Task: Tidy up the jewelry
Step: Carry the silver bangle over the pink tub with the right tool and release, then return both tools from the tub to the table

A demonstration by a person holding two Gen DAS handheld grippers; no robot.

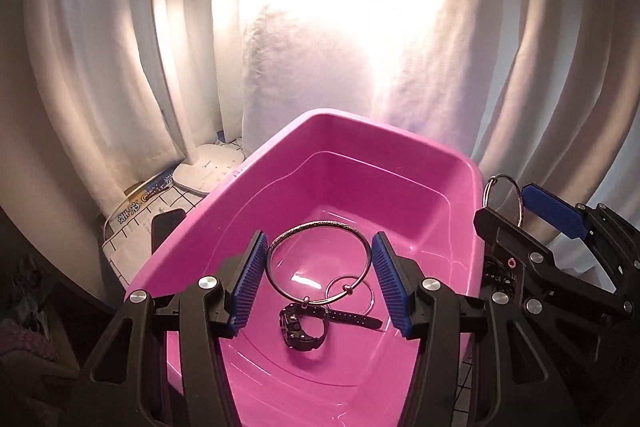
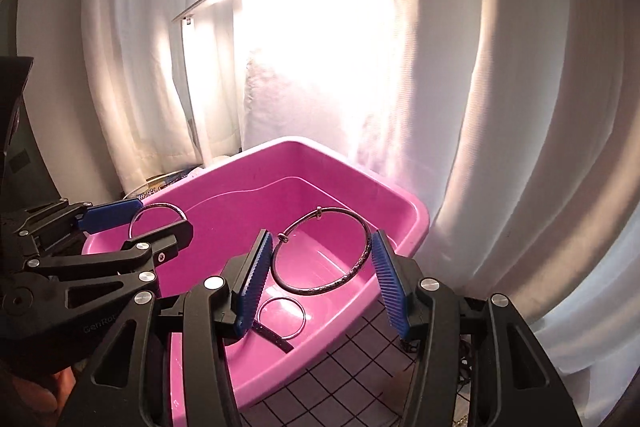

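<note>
A pink plastic tub (image 1: 400,147) stands in front of me; it also shows in the right wrist view (image 2: 404,203). My left gripper (image 1: 319,283) is shut on a silver bangle (image 1: 280,243) and holds it over the tub. A black watch (image 1: 304,327) and a thin silver ring (image 1: 370,291) lie on the tub floor. My right gripper (image 2: 322,279) is shut on a second silver bangle (image 2: 340,283), held over the tub's right part. The thin ring (image 2: 282,317) and the watch strap (image 2: 276,339) show below it. The right gripper (image 1: 506,203) also appears in the left view, the left gripper (image 2: 158,217) in the right view.
A white desk lamp (image 1: 208,175) stands behind the tub on the left, lit brightly. White curtains (image 2: 500,107) hang behind and to the right. A gridded mat (image 2: 352,379) covers the table in front of the tub. Printed packaging (image 1: 140,203) lies left of the tub.
</note>
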